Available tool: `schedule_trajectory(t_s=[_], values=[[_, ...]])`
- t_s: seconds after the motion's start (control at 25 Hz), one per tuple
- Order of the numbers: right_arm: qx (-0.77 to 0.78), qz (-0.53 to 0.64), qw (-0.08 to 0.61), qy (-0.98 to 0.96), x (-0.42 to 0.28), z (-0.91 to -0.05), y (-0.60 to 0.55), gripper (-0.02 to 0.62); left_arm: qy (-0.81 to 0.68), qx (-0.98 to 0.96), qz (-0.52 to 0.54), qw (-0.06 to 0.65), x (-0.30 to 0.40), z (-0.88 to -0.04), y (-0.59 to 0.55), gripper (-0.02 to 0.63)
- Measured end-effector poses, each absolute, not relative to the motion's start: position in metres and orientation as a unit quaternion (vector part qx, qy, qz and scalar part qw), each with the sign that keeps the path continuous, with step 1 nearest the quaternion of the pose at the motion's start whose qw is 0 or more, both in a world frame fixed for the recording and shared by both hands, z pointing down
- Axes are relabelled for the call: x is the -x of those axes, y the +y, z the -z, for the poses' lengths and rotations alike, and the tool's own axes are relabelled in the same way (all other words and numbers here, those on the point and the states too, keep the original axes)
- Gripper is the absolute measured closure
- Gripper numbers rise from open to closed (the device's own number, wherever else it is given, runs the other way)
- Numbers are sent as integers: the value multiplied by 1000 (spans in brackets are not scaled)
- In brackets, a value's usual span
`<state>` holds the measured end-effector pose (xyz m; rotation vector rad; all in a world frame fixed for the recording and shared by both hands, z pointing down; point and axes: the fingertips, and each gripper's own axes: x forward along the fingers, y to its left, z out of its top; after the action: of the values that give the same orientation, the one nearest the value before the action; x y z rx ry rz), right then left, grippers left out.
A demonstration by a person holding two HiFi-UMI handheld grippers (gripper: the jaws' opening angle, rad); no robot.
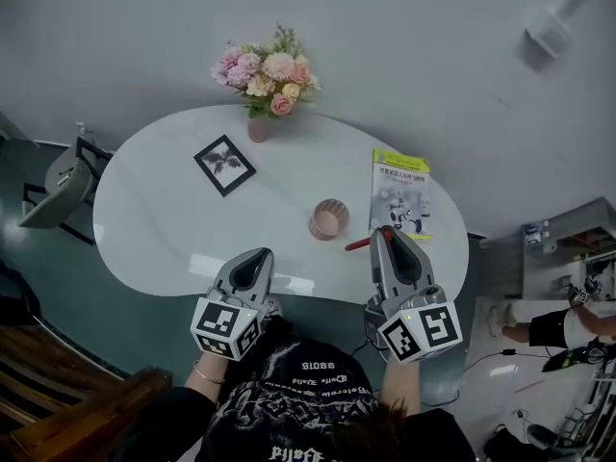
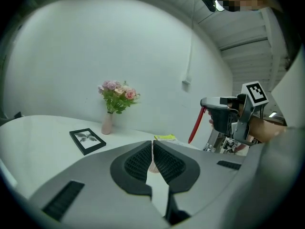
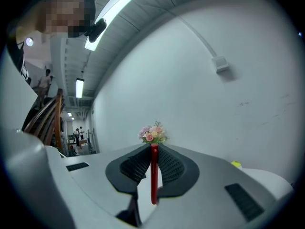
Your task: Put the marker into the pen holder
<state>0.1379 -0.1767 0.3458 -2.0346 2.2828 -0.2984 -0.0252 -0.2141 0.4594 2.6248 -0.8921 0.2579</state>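
The red marker [image 1: 358,243] is clamped in my right gripper [image 1: 386,233], which is shut on it and held above the table's near edge. The marker sticks out to the left of the jaws, toward the pink pen holder [image 1: 329,219], a small round cup standing on the white table [image 1: 164,210]. In the right gripper view the marker [image 3: 154,173] runs up between the pads of the gripper [image 3: 153,150]. My left gripper [image 1: 257,255] hovers at the near edge, shut and holding nothing [image 2: 152,143]. The left gripper view also shows the marker [image 2: 196,126].
A vase of pink flowers [image 1: 267,80] stands at the table's far side, with a black picture frame [image 1: 225,165] in front of it. A yellow-green booklet [image 1: 400,192] lies right of the pen holder. A grey chair [image 1: 58,186] is at the left.
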Motion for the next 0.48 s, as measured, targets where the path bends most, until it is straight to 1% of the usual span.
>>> schedule_trajectory(t_s=[0.2,0.48], values=[[675,93,39,731,-132,-344,-199,531,-302,-935,-90,165,31,-454,-233,577],[677,99,35,729,-131,-355,-217,532,-318,-927,-84,182,44,-459,-243,577]])
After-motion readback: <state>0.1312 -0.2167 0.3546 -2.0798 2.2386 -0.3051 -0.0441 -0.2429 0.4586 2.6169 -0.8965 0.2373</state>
